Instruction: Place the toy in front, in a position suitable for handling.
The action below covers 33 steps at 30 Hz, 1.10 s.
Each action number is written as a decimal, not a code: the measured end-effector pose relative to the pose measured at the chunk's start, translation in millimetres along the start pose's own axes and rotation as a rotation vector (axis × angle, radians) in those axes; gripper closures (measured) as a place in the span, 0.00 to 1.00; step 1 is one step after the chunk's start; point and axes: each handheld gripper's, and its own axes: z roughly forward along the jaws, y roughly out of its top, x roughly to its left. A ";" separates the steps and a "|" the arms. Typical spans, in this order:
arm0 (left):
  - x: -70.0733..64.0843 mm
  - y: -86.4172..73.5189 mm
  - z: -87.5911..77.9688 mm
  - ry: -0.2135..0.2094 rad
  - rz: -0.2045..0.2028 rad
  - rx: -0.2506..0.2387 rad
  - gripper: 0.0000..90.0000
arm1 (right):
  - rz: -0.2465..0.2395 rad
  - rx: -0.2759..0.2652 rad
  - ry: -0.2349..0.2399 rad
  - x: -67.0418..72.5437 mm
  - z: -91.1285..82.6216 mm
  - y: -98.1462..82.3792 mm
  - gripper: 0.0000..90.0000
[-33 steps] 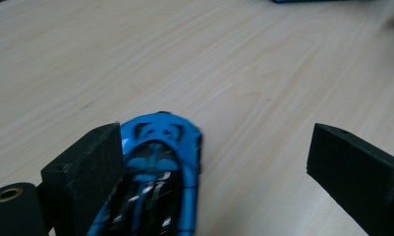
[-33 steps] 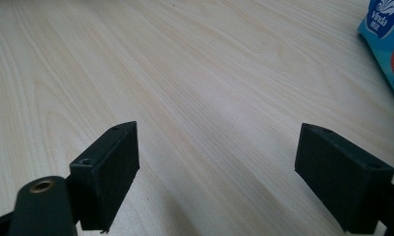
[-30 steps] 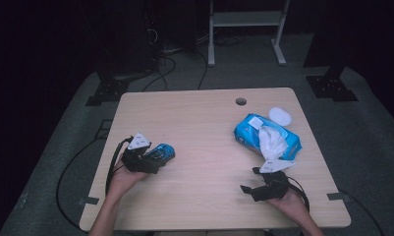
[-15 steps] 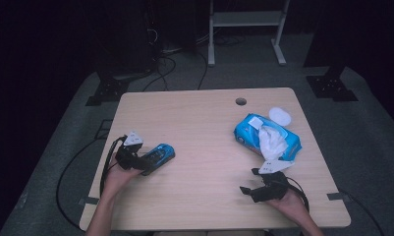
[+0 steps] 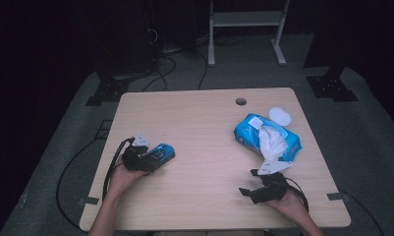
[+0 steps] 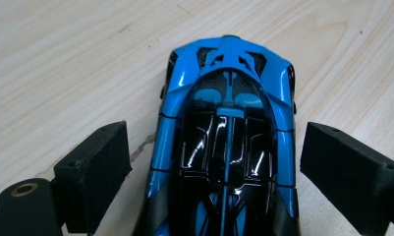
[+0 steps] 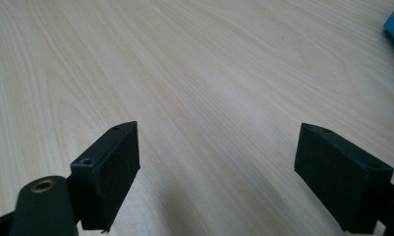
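A blue and black toy car stands on the wooden table at the front left. My left gripper is open around its rear. In the left gripper view the car points away between the two jaws of that gripper, with a narrow gap on each side. My right gripper rests open near the front right edge and points left. Its jaws stand wide apart over bare wood with nothing between them.
A blue pack of wet wipes lies at the right, with a white wipe sticking out of it. A white round lid sits just behind it. A cable hole is near the back edge. Cables cross the floor at the left.
My left hand and its gripper have drawn back slightly toward the front left, and the car sits a little closer to the person. The right gripper has not moved.
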 end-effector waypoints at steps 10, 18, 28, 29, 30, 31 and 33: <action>0.8 -2.6 8.7 -0.005 0.000 0.038 0.15 | -0.001 0.003 0.004 1.1 0.9 0.0 0.18; -1.3 0.9 7.6 0.025 0.007 0.007 0.12 | -0.006 0.013 0.016 2.9 3.7 -0.1 0.18; 1.4 8.0 12.3 -0.021 0.050 0.064 0.14 | -0.006 0.010 0.024 5.0 5.7 1.7 0.18; 1.4 8.0 12.3 -0.021 0.050 0.064 0.14 | -0.006 0.010 0.024 5.0 5.7 1.7 0.18; 1.4 7.8 13.2 -0.021 0.054 0.068 0.14 | -0.005 0.011 0.025 4.9 5.8 1.7 0.18; 2.2 7.2 13.9 -0.023 0.059 0.071 0.14 | -0.003 0.012 0.026 4.9 5.9 1.5 0.18; 3.7 6.0 13.7 -0.039 0.044 0.062 0.17 | -0.005 0.017 0.031 4.9 6.7 0.8 0.18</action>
